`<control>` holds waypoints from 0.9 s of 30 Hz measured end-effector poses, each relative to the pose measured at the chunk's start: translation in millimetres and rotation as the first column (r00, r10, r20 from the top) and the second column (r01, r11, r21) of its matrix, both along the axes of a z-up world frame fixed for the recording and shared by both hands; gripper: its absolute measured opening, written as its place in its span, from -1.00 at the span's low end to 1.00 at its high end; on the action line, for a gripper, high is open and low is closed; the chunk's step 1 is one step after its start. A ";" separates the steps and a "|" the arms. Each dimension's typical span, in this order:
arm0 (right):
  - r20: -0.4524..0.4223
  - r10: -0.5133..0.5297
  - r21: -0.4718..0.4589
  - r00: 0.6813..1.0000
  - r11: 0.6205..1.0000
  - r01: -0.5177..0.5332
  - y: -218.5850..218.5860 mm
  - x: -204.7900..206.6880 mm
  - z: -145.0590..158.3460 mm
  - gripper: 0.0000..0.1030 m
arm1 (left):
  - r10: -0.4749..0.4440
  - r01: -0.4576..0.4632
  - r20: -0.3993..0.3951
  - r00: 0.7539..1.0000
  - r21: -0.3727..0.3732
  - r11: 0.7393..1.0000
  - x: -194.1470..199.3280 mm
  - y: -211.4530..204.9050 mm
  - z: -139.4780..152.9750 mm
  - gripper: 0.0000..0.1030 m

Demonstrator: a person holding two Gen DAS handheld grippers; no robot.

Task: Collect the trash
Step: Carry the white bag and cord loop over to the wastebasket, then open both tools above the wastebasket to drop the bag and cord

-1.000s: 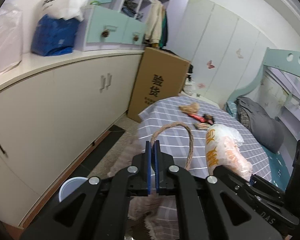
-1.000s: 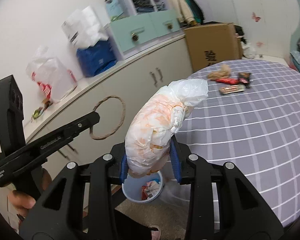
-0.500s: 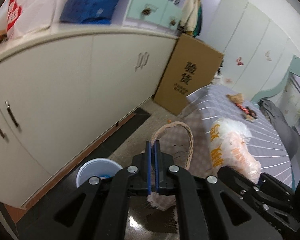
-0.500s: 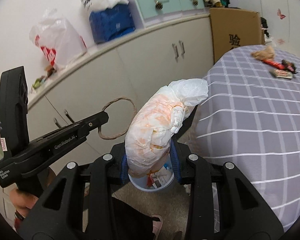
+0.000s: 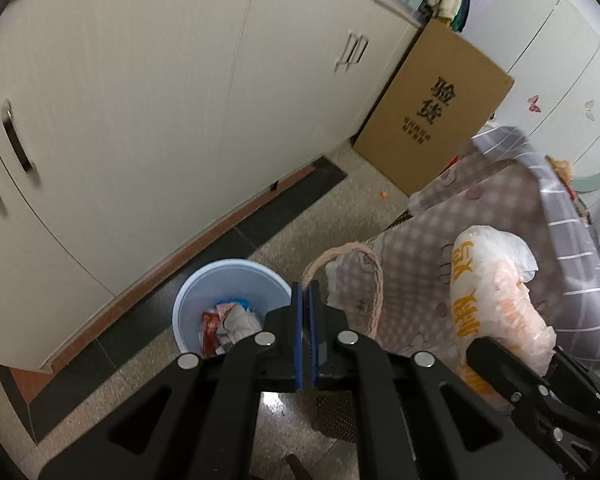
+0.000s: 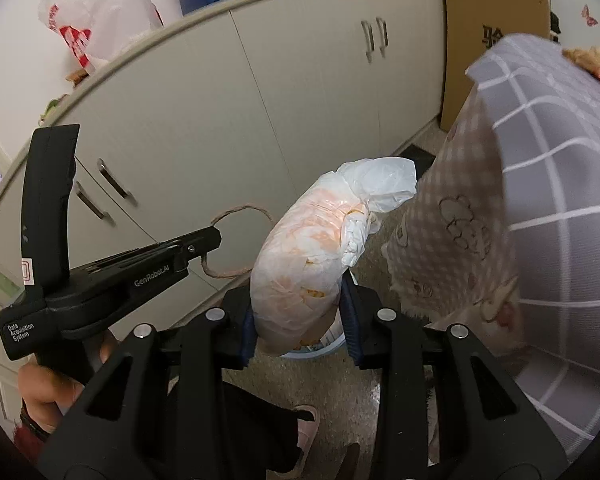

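A round pale-blue bin (image 5: 224,280) holds crumpled wrappers; the left hand-held gripper (image 5: 305,304) pinches a twine loop (image 5: 350,254), the right hand-held gripper (image 6: 300,324) clamps a knotted plastic bag (image 6: 316,256).

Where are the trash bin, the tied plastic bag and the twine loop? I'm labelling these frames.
trash bin (image 5: 188,300), left wrist view, inner wall.
tied plastic bag (image 6: 304,264), right wrist view, bulging middle.
twine loop (image 5: 378,280), left wrist view, right strand.
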State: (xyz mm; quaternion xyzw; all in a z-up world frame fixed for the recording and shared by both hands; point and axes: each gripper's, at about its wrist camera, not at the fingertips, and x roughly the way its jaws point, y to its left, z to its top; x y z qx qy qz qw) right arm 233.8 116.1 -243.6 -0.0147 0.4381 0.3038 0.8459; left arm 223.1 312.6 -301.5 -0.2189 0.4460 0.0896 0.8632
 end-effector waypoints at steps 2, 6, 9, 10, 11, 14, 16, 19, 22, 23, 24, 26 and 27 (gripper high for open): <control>-0.016 -0.005 -0.014 1.000 1.000 0.005 2.1 4.6 -10.4 -0.34 | -0.005 0.005 -0.024 1.000 -0.006 1.000 4.5 1.9 -12.2 -0.95; -0.042 -0.011 -0.036 0.999 0.999 0.010 3.9 10.6 -27.4 -0.34 | -0.015 0.014 -0.059 0.998 -0.021 1.000 14.0 1.7 -30.8 -0.95; -0.050 -0.017 -0.060 0.999 0.998 0.014 5.3 15.5 -37.6 -0.34 | -0.020 0.018 -0.088 0.996 -0.028 0.999 22.3 0.0 -45.6 -0.94; -0.051 -0.018 -0.067 0.999 0.998 0.014 7.2 17.0 -40.5 -0.34 | -0.022 0.018 -0.100 0.995 -0.032 0.999 24.3 0.5 -52.2 -0.95; -0.058 -0.020 -0.076 0.998 0.997 0.016 7.2 19.1 -45.4 -0.34 | -0.023 0.020 -0.111 0.994 -0.035 0.999 29.7 -2.5 -55.8 -0.95; -0.070 -0.027 -0.089 0.997 0.996 0.021 7.0 22.8 -56.4 -0.34 | -0.027 0.022 -0.140 0.990 -0.040 0.999 33.7 -1.9 -70.7 -0.95; -0.082 -0.031 -0.098 0.996 0.995 0.023 6.5 24.3 -65.3 -0.34 | -0.029 0.022 -0.158 0.987 -0.046 0.999 36.7 -1.4 -80.3 -0.94; -0.093 -0.030 -0.107 0.995 0.994 0.020 8.9 27.9 -76.1 -0.34 | -0.031 0.021 -0.178 0.984 -0.059 0.998 38.8 -0.5 -91.1 -0.95; -0.101 -0.033 -0.109 0.994 0.994 0.022 9.3 31.4 -83.4 -0.34 | -0.031 0.017 -0.202 0.979 -0.072 0.997 40.9 -1.1 -103.6 -0.95; -0.104 -0.034 -0.111 0.994 0.994 0.023 9.7 32.7 -86.5 -0.34 | -0.037 0.021 -0.203 0.978 -0.077 0.997 40.5 -1.5 -105.7 -0.94; -0.107 -0.035 -0.113 0.994 0.993 0.023 9.5 33.9 -88.8 -0.34 | -0.038 0.022 -0.207 0.978 -0.080 0.997 40.2 -1.2 -106.6 -0.94; -0.115 -0.039 -0.114 0.993 0.993 0.026 9.7 37.2 -95.8 -0.34 | -0.039 0.020 -0.217 0.975 -0.089 0.996 41.7 -1.1 -111.9 -0.94; -0.119 -0.042 -0.115 0.992 0.993 0.028 10.8 39.4 -99.1 -0.34 | -0.039 0.019 -0.221 0.975 -0.090 0.996 42.0 -0.6 -113.7 -0.94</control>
